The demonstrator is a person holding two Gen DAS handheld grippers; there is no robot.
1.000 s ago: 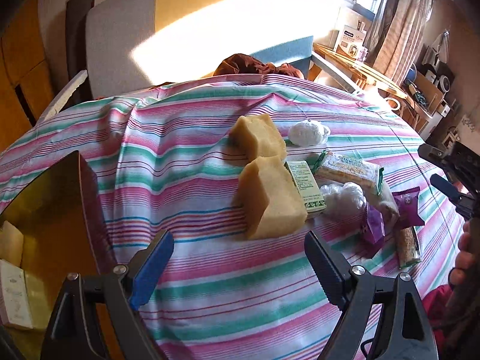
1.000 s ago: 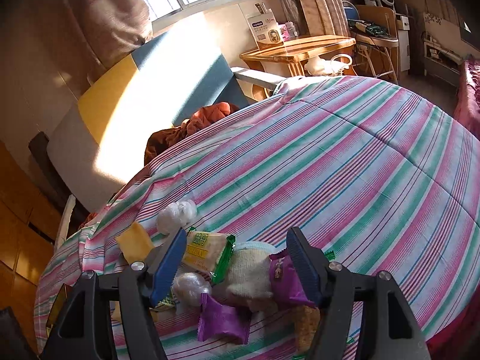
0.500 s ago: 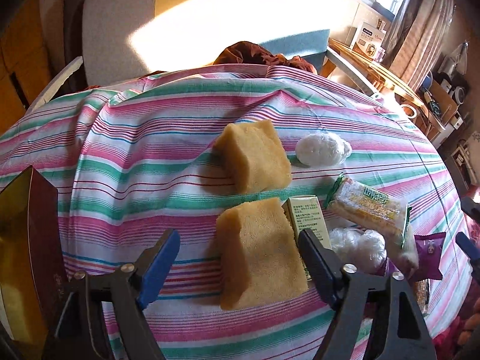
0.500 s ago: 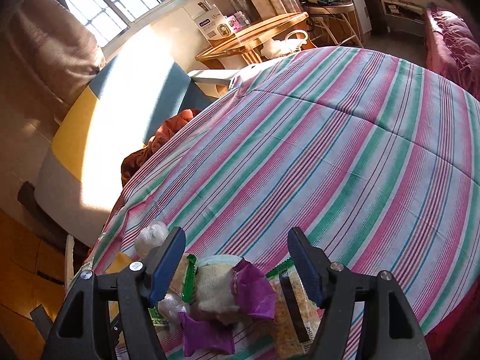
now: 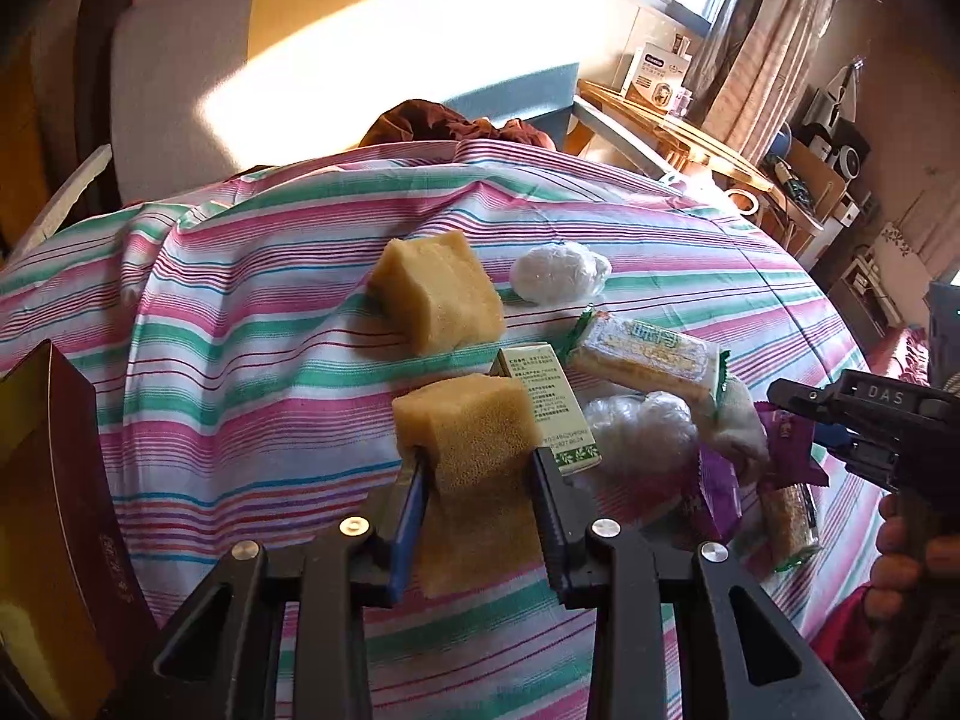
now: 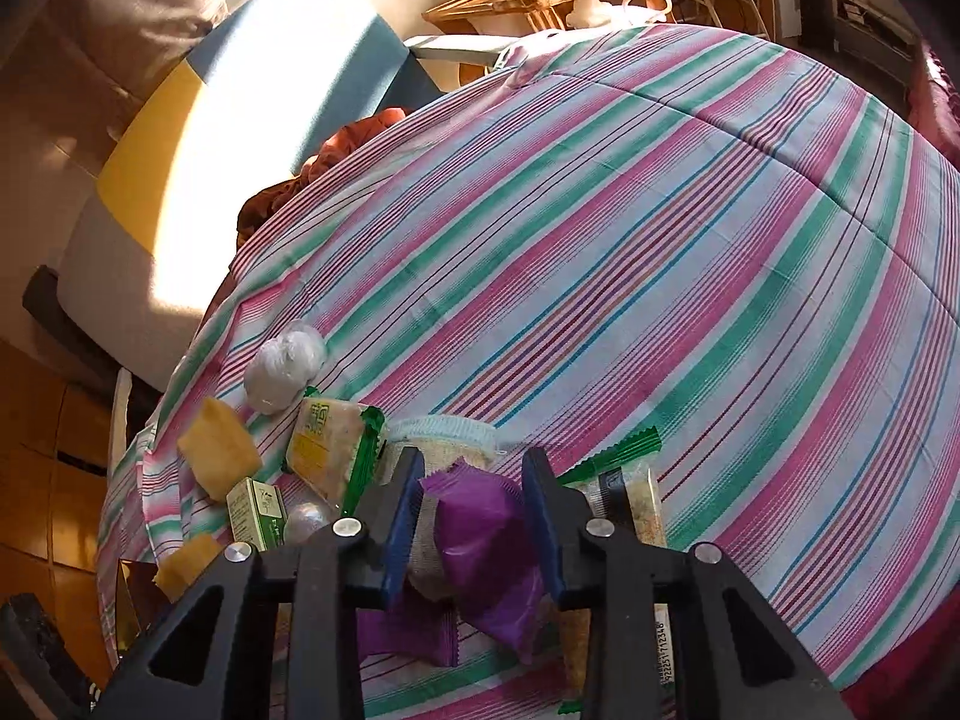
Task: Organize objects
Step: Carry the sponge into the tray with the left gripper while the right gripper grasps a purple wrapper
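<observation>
a: left wrist view — what's the left gripper point(image 5: 477, 468) doing?
b: its jaws are closing, pads already pressing the near yellow sponge point(image 5: 474, 438) on the striped cloth point(image 5: 252, 324). a second sponge point(image 5: 438, 300) lies beyond it, and a green box point(image 5: 549, 405) is just beside the near one.
a: and the right wrist view?
b: the right gripper point(image 6: 474, 498) is clenched on a purple packet point(image 6: 480, 534) in the snack pile — a white wrapped ball point(image 6: 285, 366) sits further off.

A lived-in home: ahead of the hand-held gripper stands a grey, yellow and blue upholstered sofa point(image 5: 336, 48) under a sunlit window. Striped beige curtains point(image 5: 774, 30), a wooden side table point(image 5: 672, 126) and a pink-and-green striped cotton tablecloth point(image 6: 660, 252) confirm it.
</observation>
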